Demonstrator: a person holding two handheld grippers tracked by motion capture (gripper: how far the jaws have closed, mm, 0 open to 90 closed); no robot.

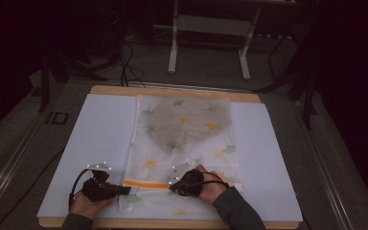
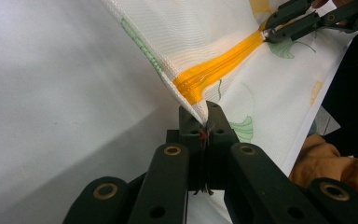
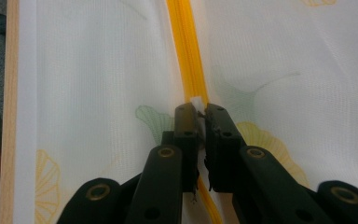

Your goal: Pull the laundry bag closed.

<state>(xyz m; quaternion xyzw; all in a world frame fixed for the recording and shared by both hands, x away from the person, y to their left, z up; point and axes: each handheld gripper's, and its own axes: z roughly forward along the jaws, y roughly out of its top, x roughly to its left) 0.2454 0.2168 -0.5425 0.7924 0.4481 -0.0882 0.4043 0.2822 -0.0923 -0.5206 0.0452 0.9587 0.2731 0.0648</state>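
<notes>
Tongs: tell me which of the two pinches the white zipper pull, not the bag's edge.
The right tongs, at the middle of the orange zipper, are shut on the small white pull. The left tongs clamp the mesh bag at its corner instead.

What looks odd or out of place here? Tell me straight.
Nothing looks damaged or spilled. The white mesh laundry bag with ginkgo-leaf print lies flat on the white sheet, except at its near left corner, where the left gripper pinches and lifts the fabric beside the orange zipper. The right gripper grips the zipper's white pull.
</notes>
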